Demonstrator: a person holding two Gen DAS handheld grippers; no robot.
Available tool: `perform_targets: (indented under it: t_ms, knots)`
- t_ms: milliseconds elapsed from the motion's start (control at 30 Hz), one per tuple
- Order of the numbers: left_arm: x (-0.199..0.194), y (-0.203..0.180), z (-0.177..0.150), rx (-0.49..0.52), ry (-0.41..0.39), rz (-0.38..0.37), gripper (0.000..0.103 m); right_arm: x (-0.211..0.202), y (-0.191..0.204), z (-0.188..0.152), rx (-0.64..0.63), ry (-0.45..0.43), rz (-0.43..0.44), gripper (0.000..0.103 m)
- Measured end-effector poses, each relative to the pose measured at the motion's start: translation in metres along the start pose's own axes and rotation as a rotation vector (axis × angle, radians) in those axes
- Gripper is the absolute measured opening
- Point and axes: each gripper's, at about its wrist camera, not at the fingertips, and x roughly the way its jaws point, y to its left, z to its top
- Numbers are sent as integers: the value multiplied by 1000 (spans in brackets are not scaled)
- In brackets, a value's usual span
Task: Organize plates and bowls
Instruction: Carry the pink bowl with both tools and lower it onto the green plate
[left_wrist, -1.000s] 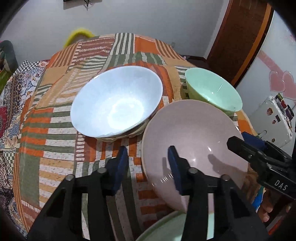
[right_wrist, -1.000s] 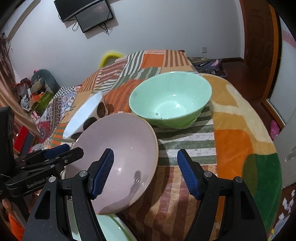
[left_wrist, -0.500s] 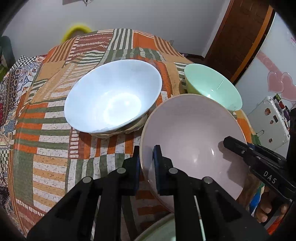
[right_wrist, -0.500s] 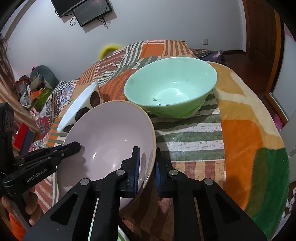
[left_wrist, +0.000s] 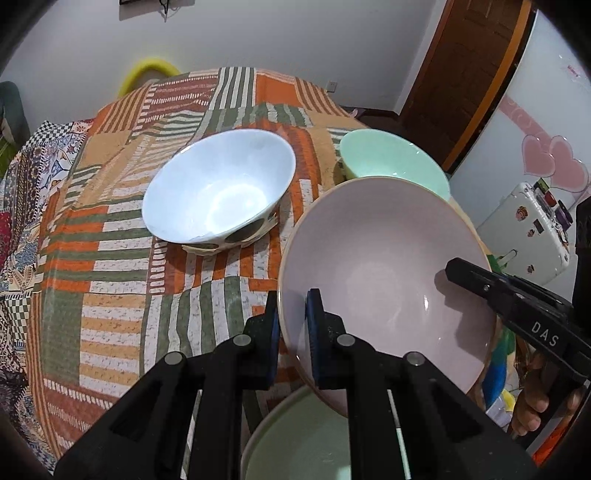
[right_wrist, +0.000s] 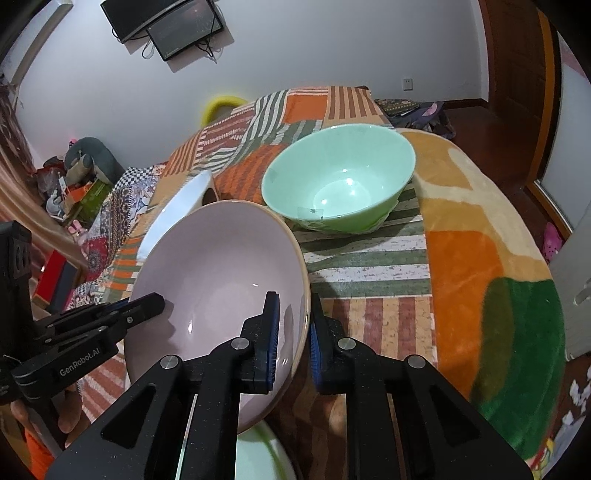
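Left wrist view: three bowls — pink bowl (left_wrist: 384, 280), white bowl (left_wrist: 218, 192), green bowl (left_wrist: 391, 162) — plus one pale plate (left_wrist: 295, 446) at the near edge. Bare patterned cloth (left_wrist: 110, 288) lies left. The left gripper (left_wrist: 291, 332) is clamped on the pink bowl's rim.

Right wrist view: the right gripper (right_wrist: 293, 339) pinches the opposite rim — the bowl tilts above the cloth.

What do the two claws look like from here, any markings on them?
Both are matte black with forked arms, silver rivets and ribbed blue pads. The left claw reads "GenRobot.AI" on its side; the right claw reads "DAS". No cables or sleeves show.
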Motion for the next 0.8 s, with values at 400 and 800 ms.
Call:
perform_targets:
  t_ms: [400, 800]
  knots:
    - [-63, -9, -12, 19, -83, -2, 13, -34, 22, -3, -37, -71, 15, 13]
    - [-116, -2, -38, 24, -144, 18, 13, -57, 50, -18, -76, -109, 39, 14]
